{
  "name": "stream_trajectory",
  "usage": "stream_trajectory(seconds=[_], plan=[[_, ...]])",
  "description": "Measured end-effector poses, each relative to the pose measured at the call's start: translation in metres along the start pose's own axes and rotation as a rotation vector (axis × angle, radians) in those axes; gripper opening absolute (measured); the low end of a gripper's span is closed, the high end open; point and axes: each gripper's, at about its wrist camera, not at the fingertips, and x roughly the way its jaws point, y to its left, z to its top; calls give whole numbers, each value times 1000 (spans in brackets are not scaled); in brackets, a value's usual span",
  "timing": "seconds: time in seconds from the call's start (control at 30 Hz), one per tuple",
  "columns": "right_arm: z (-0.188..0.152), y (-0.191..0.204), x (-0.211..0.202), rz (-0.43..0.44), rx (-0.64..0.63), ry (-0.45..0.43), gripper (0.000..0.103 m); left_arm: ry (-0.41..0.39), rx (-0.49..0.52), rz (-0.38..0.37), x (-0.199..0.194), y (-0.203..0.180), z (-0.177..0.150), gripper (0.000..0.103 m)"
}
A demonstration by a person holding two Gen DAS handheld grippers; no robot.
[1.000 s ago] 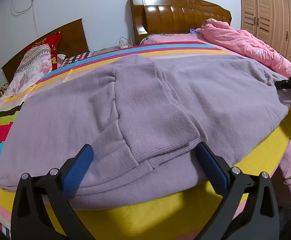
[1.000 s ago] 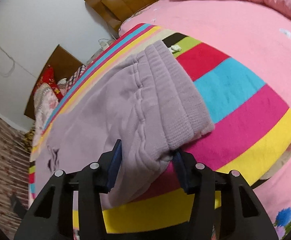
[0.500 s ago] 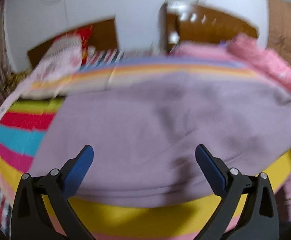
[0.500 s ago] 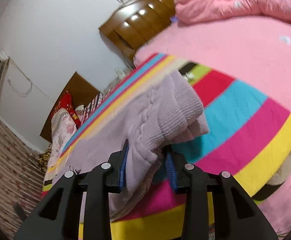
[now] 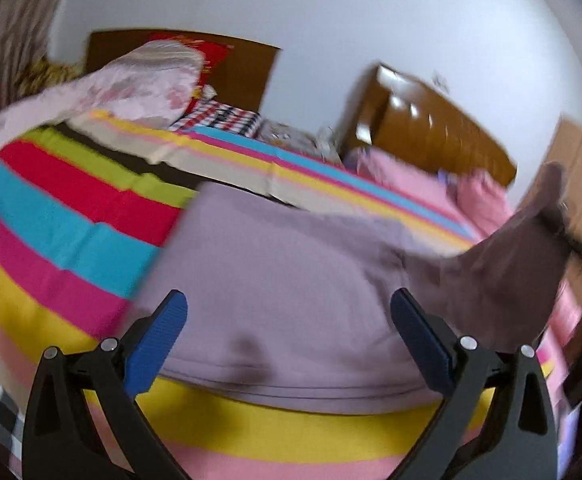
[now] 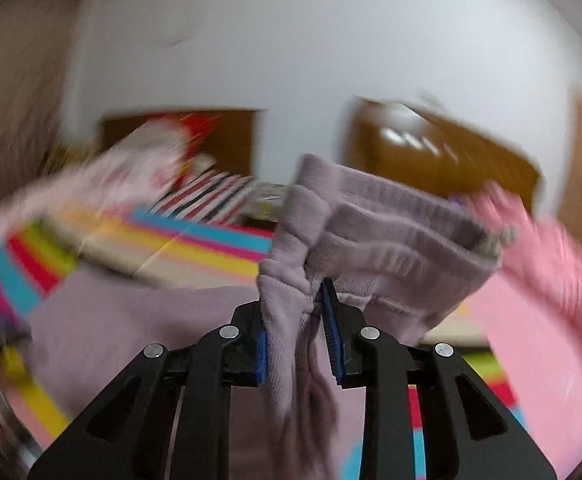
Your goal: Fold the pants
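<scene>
One pair of pants [image 5: 291, 280], two grippers

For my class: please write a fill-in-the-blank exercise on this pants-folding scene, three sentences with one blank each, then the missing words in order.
1. The right gripper is shut on the ribbed waistband end of the ____ pants.
2. The left gripper holds nothing; its jaws stand ____.
3. The pants lie on a ____ bedsheet of many colours.

Missing words: purple; open; striped
</scene>
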Motion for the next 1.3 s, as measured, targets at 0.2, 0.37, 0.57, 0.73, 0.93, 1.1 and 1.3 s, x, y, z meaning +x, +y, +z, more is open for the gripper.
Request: stream_trajectory(seconds=[0.2, 0.37, 0.57, 0.73, 0.93, 1.1, 1.3], plan=[[-86, 163, 49, 112, -533, 157, 28, 54, -192, -167, -11, 54, 0, 101], [-89, 158, 41, 60, -547, 28, 28, 109, -250, -330, 1, 51, -6, 101], [-95, 162, 20, -23, -588, -108, 28, 316, -304, -680, 54, 2, 10, 101], [-104, 170, 17, -46, -650, -117, 28, 451, -245, -641, 116, -36, 24, 101], [-104, 153, -3, 50, -669, -113, 32, 569, -154, -504, 161, -60, 28, 98], [-98, 75, -58, 118, -343, -173, 41, 557, -85, -487, 163, -71, 26, 101], [-127, -1, -43, 151, -29, 51, 89, 572, -123, -453, 170, -73, 32, 101]])
